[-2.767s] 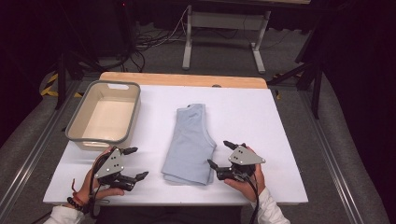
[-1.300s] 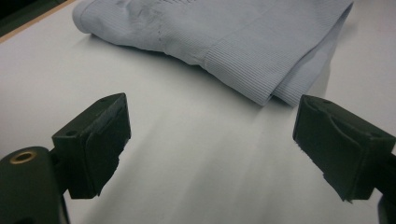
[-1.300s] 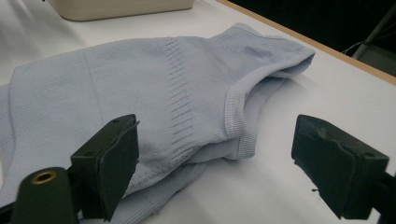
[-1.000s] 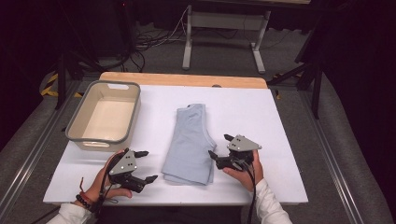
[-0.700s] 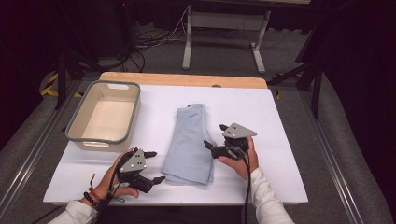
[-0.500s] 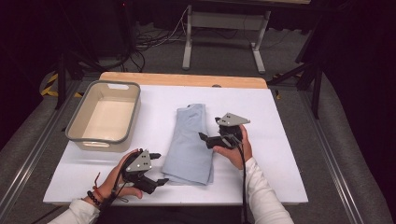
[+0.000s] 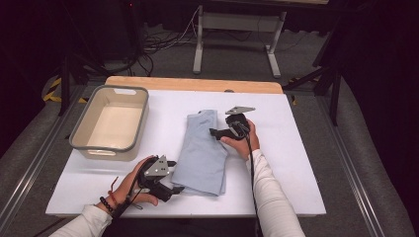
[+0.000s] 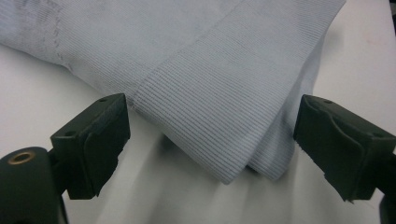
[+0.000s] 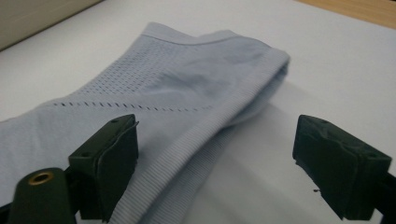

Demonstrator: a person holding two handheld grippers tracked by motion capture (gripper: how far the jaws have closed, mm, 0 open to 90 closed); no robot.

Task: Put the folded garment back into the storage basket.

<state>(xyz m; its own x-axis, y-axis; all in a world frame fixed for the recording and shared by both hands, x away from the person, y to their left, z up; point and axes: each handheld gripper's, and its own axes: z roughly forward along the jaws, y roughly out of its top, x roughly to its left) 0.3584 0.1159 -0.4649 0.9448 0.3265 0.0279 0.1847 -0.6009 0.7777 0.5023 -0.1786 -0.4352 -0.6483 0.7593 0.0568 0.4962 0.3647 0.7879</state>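
White sheeting covers the table (image 7: 306, 163), whose bare wooden far edge borders a dim room of grey carpet, loose cables and a metal stand's legs. Farthest left, a grey-rimmed cream tub (image 7: 109, 123) sits beyond the left gripper (image 7: 170, 178), well apart from it. That gripper, held low at the table's near edge, points its released jaws at the near left corner of the folded pale blue garment (image 7: 202, 150); in the left gripper view the ribbed corner (image 8: 224, 116) lies between the spread jaws, touching neither. To its right and farther up the table, the right gripper (image 7: 213, 132) rests at the garment's right edge, jaws likewise apart. In the right gripper view they straddle the cloth's folded edge (image 9: 187, 112), one over fabric, the other above bare table.
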